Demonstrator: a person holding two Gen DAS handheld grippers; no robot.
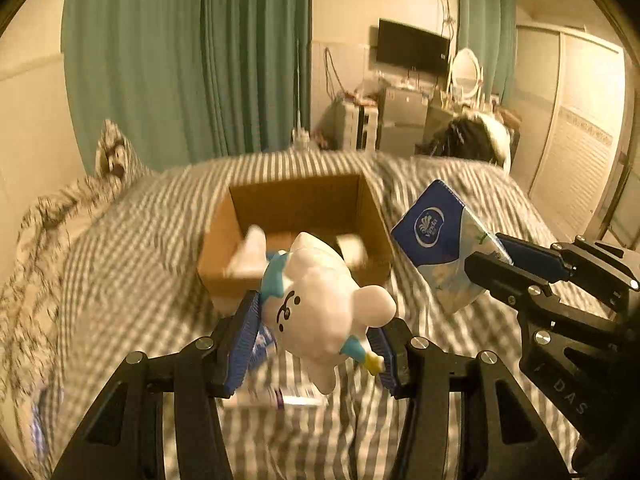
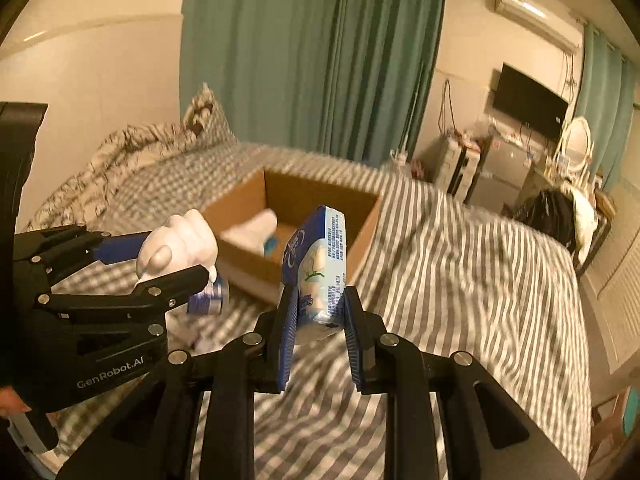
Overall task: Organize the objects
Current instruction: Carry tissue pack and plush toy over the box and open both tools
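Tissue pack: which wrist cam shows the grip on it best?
Right wrist. There the tissue pack stands between the right gripper pads, both contact sides visible, above the cardboard box. The left wrist view shows the pack's blue face from the side, its lower end hidden behind the gripper's fingers.

The cardboard box [image 1: 294, 232] rests on the bed [image 1: 460, 360]. The plush toy [image 1: 324, 312], held above the bed, is before the box; the tissue pack [image 1: 444, 248] is to its right.
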